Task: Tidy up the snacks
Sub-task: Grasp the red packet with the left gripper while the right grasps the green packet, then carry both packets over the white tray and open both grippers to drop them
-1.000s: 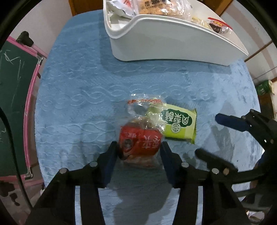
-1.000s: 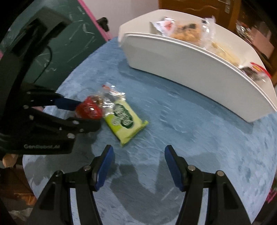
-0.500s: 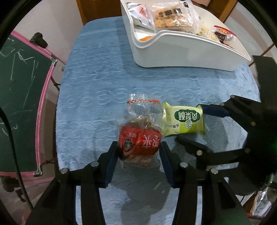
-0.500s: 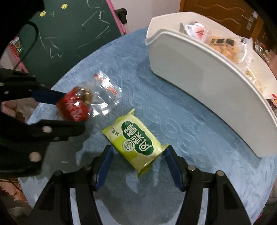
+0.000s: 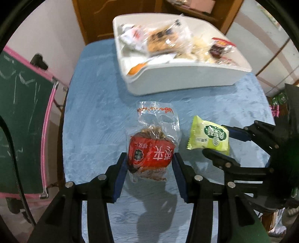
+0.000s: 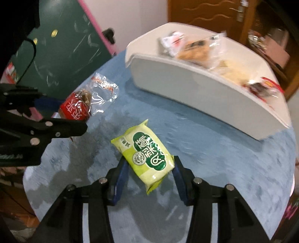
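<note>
Lifting now w/ left tongs [image 5: 149,164] clamped on the red snack [image 5: 151,151], right tongs [image 6: 149,171] just closing round the green pack [image 6: 147,153] above the bench [image 5: 97,104] — keep both level, carry to the white bin [image 5: 183,74].

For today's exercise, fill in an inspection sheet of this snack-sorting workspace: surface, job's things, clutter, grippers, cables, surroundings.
Surface: table under a blue embossed cloth, bare apart from the items below.
Job's things: red snack packet with clear top; green snack packet; white bin already holding several wrapped snacks.
Clutter: nothing seen.
Grippers: left gripper shut on the red snack packet, which looks lifted off the cloth; right gripper has just been closing, its fingers now against the green snack packet's sides.
Cables: a thin black cable runs along the left edge of the left wrist view.
Surroundings: green chalkboard with pink frame; wooden door behind the bin.
</note>
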The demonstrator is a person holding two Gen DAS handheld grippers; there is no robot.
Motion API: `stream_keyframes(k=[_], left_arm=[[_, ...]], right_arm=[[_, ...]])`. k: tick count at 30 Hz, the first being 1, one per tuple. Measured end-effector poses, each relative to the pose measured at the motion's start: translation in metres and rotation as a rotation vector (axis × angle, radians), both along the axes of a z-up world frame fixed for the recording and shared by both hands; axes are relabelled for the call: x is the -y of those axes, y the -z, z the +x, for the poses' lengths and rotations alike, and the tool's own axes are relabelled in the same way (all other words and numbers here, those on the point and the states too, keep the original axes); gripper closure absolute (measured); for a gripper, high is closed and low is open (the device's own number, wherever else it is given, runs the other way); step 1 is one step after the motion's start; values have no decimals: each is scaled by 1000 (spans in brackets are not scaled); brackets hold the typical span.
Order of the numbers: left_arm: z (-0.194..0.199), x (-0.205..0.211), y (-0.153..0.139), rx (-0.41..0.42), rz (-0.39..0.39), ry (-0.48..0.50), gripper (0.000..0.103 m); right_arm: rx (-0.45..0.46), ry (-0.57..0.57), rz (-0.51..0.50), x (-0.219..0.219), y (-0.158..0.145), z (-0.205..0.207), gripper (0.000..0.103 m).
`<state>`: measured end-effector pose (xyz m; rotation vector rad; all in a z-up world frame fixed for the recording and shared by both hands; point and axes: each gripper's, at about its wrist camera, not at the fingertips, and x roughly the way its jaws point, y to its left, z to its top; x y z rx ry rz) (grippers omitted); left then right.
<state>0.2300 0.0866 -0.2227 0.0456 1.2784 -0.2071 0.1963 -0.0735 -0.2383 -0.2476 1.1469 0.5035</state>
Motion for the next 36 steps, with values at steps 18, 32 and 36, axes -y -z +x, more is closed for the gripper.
stream_keyframes(k=[18,32,36], left_arm=[[54,71,-140,298,-49,130,56],[112,74,-174,382,-34,85,56],[124,74,-173,391,-6,72,55]], right_arm=[[288,333,103,94,-143,35,55],[372,408,113,85,-188,102,55],[392,414,91,78,-191,119,54]])
